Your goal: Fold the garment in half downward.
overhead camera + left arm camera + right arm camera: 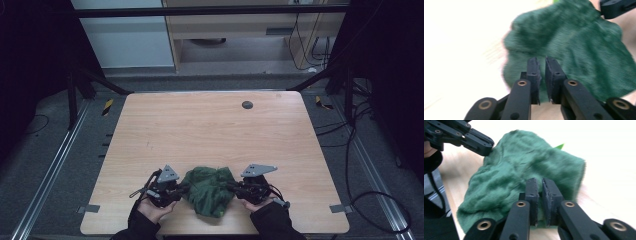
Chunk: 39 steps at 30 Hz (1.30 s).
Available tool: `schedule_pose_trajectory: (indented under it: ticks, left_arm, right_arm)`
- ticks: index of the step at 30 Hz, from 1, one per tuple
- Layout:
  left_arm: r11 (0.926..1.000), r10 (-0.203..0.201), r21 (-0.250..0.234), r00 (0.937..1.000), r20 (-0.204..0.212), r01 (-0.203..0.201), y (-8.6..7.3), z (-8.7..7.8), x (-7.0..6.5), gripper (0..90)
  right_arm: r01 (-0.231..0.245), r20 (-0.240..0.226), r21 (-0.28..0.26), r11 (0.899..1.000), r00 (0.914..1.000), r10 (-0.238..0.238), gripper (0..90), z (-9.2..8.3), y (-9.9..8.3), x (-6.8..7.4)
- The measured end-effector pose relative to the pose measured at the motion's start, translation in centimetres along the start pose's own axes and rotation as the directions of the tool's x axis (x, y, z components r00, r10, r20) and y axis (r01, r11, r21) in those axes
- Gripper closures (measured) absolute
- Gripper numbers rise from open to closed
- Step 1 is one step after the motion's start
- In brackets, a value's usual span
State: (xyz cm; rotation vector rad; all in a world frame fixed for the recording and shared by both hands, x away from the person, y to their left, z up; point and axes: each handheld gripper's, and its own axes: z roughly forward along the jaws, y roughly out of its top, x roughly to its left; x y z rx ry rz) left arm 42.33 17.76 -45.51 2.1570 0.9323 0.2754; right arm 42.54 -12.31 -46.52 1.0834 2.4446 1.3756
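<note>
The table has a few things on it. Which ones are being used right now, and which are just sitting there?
In use:
- green cloth, crumpled near the table's front edge
- left hand-held gripper, at the cloth's left side
- right hand-held gripper, at the cloth's right side

Just there:
- dark round cap, far back on the table
- cables on the floor

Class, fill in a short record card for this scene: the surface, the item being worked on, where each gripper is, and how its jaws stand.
surface: wooden table, with a small dark round cap near its far edge
item: crumpled green cloth, near the front edge
left gripper: at the cloth's left side, jaws a narrow slit apart, nothing visibly pinched
right gripper: at the cloth's right side, jaws a narrow slit apart, nothing visibly pinched
</note>
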Motion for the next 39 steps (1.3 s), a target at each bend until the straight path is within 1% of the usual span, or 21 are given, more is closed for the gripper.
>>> schedule_pose_trajectory:
  ticks: [4, 7, 10, 15, 17, 20, 21, 22, 26, 27, 31, 32, 34, 35, 36, 37, 38, 39]
  left_arm:
    - [0.9994, -0.027, -0.022, 0.9990, -0.037, 0.026, 0.0, -0.4, 1.1, 75.4]
    - [0.9980, -0.054, -0.037, 0.9964, -0.066, 0.051, -0.1, -0.6, 1.8, 72.0]
    - [0.9974, -0.064, -0.038, 0.9936, -0.092, 0.061, -0.3, -0.7, 2.6, 69.1]
    - [0.9963, -0.080, -0.038, 0.9896, -0.119, 0.076, -0.6, -0.9, 3.4, 64.6]
    - [0.9963, -0.081, -0.039, 0.9872, -0.137, 0.077, -0.7, -1.0, 3.8, 63.1]
    - [0.9953, -0.091, -0.047, 0.9832, -0.158, 0.085, -0.9, -1.1, 4.4, 59.1]
    - [0.9949, -0.096, -0.048, 0.9814, -0.166, 0.089, -1.0, -1.2, 4.6, 57.6]
    - [0.9942, -0.103, -0.048, 0.9790, -0.176, 0.096, -1.1, -1.2, 4.9, 56.2]
    - [0.9930, -0.115, -0.050, 0.9723, -0.204, 0.107, -1.5, -1.3, 5.9, 51.5]
    - [0.9927, -0.118, -0.052, 0.9699, -0.213, 0.109, -1.7, -1.4, 6.3, 50.6]
    - [0.9909, -0.132, -0.056, 0.9621, -0.238, 0.123, -2.0, -1.6, 7.4, 47.4]
    - [0.9898, -0.140, -0.061, 0.9593, -0.246, 0.128, -2.1, -1.6, 7.6, 46.8]
    - [0.9898, -0.140, -0.062, 0.9560, -0.258, 0.128, -2.3, -1.8, 8.0, 45.0]
    - [0.9890, -0.146, -0.065, 0.9533, -0.264, 0.133, -2.3, -1.9, 8.2, 44.3]
    - [0.9887, -0.147, -0.068, 0.9527, -0.266, 0.134, -2.4, -1.9, 8.3, 43.9]
    - [0.9889, -0.145, -0.071, 0.9506, -0.274, 0.131, -2.5, -1.9, 8.5, 43.5]
    - [0.9894, -0.142, -0.068, 0.9492, -0.281, 0.128, -2.5, -2.0, 8.6, 42.9]
    - [0.9894, -0.142, -0.068, 0.9492, -0.281, 0.128, -2.5, -2.0, 8.6, 42.5]
  right_arm:
    - [-0.018, 0.042, -0.021, 1.000, 0.9989, 0.019, 78.2, -0.7, 0.0, -1.0]
    - [-0.033, 0.071, -0.030, 0.999, 0.9969, 0.035, 75.8, -1.1, 0.0, -1.7]
    - [-0.038, 0.101, -0.040, 0.998, 0.9940, 0.042, 72.8, -1.5, -0.1, -2.4]
    - [-0.058, 0.142, -0.044, 0.997, 0.9878, 0.064, 69.2, -2.1, -0.3, -3.5]
    - [-0.067, 0.164, -0.047, 0.997, 0.9838, 0.074, 67.3, -2.4, -0.4, -4.0]
    - [-0.079, 0.193, -0.050, 0.996, 0.9772, 0.087, 64.0, -2.7, -0.6, -4.7]
    - [-0.091, 0.201, -0.048, 0.995, 0.9745, 0.099, 62.9, -2.8, -0.6, -4.8]
    - [-0.086, 0.215, -0.050, 0.995, 0.9720, 0.095, 61.8, -2.9, -0.7, -5.1]
    - [-0.105, 0.254, -0.045, 0.994, 0.9605, 0.112, 56.9, -3.2, -1.0, -5.9]
    - [-0.101, 0.265, -0.046, 0.994, 0.9580, 0.110, 55.3, -3.2, -1.0, -6.2]
    - [-0.117, 0.305, -0.045, 0.992, 0.9440, 0.125, 48.5, -3.5, -1.4, -7.1]
    - [-0.111, 0.317, -0.045, 0.993, 0.9408, 0.120, 47.1, -3.5, -1.5, -7.3]
    - [-0.110, 0.342, -0.048, 0.993, 0.9319, 0.120, 43.9, -3.6, -1.7, -7.7]
    - [-0.117, 0.349, -0.048, 0.992, 0.9284, 0.127, 43.2, -3.6, -1.8, -7.8]
    - [-0.113, 0.358, -0.049, 0.992, 0.9254, 0.123, 42.4, -3.7, -1.8, -8.0]
    - [-0.113, 0.361, -0.051, 0.992, 0.9242, 0.124, 41.5, -3.8, -1.9, -8.1]
    - [-0.111, 0.373, -0.053, 0.992, 0.9195, 0.123, 40.6, -3.9, -2.0, -8.3]
    - [-0.115, 0.382, -0.055, 0.992, 0.9151, 0.128, 40.0, -4.0, -2.0, -8.4]
